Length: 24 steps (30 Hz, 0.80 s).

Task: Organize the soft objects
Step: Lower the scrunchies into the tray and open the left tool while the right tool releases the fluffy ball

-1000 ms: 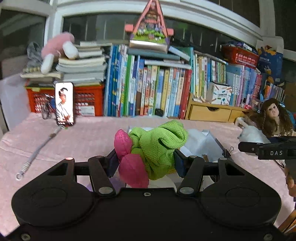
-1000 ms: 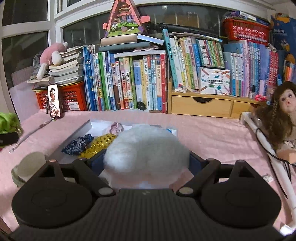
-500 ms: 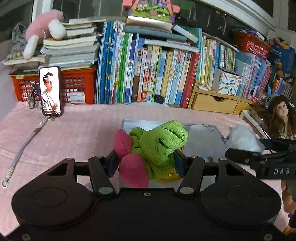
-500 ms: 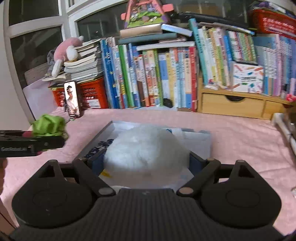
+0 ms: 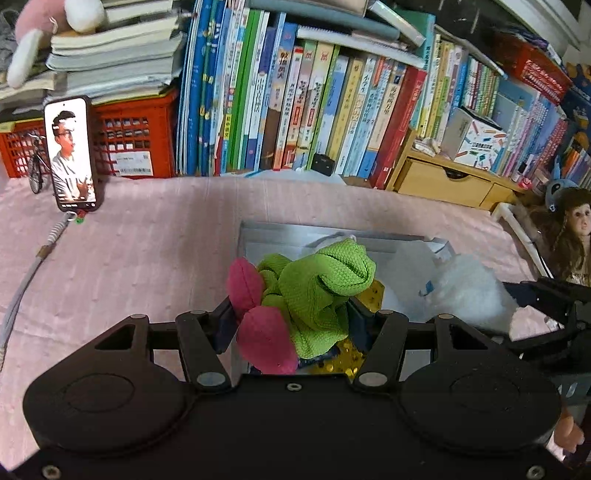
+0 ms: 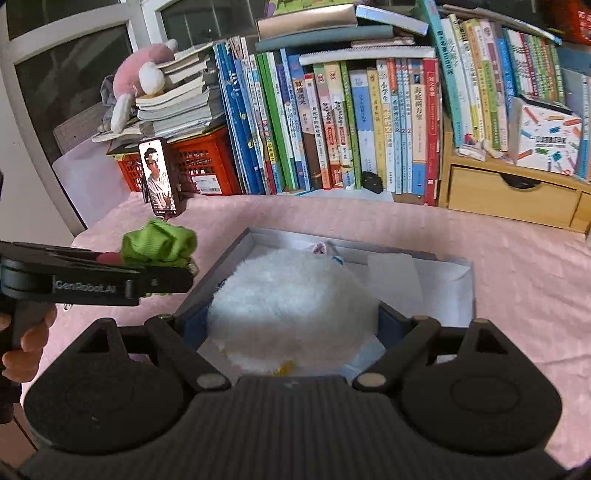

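A pink cloth-covered table (image 5: pixel 155 258) crowded along its far edge.

Ahead of the grippers, an open grey box (image 6: pixel 463 275) lies flat on the cloth. Farther ahead, a row of upright books (image 6: pixel 332 122) lines the back edge. Ahead and to the left, a red crate (image 5: pixel 136 136) sits under stacked books, with a phone (image 5: pixel 72 153) standing upright in front of it. Ahead and to the right is a small wooden drawer unit (image 6: pixel 513 192). A grey cord (image 5: pixel 27 273) trails over the cloth on the left.

The white fluffy toy (image 6: pixel 291 306) hides most of the grey box (image 6: pixel 463 280) floor, the green knitted toy (image 5: pixel 317 291) covers all but a sliver of the yellow sequinned thing (image 5: pixel 349 363), and the pink plush (image 5: pixel 55 22) is cut off at the top edge.
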Tool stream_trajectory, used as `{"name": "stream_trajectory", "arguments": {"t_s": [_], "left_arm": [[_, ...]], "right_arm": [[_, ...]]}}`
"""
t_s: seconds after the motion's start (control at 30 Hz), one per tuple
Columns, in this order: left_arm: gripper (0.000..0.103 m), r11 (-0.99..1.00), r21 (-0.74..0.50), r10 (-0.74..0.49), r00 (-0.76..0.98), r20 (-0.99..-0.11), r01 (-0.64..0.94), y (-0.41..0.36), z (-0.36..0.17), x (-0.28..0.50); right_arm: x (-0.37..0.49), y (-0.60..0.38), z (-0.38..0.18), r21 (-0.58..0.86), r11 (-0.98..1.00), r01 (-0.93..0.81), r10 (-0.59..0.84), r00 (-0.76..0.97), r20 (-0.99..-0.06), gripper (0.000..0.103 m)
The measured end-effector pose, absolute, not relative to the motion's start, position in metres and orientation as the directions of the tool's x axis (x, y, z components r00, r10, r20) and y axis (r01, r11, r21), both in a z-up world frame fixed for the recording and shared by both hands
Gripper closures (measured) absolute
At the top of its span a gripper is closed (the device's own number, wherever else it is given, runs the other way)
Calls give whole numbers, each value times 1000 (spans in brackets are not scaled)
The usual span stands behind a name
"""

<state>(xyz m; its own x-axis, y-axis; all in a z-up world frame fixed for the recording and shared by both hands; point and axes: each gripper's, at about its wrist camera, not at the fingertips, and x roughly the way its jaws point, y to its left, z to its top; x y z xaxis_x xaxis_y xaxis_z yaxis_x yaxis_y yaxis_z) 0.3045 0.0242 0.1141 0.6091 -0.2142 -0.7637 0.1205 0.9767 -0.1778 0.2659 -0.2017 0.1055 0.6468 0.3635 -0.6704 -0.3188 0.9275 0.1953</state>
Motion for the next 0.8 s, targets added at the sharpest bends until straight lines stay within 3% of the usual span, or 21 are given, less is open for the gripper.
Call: {"name": "stream_trajectory", "arguments": {"t_s": [0.8], "left_arm": [[45, 974, -170, -221, 455, -863, 150, -7, 68, 380]], "right_arm": [[314, -199, 65, 147, 942, -302, 285, 489, -825, 14]]}}
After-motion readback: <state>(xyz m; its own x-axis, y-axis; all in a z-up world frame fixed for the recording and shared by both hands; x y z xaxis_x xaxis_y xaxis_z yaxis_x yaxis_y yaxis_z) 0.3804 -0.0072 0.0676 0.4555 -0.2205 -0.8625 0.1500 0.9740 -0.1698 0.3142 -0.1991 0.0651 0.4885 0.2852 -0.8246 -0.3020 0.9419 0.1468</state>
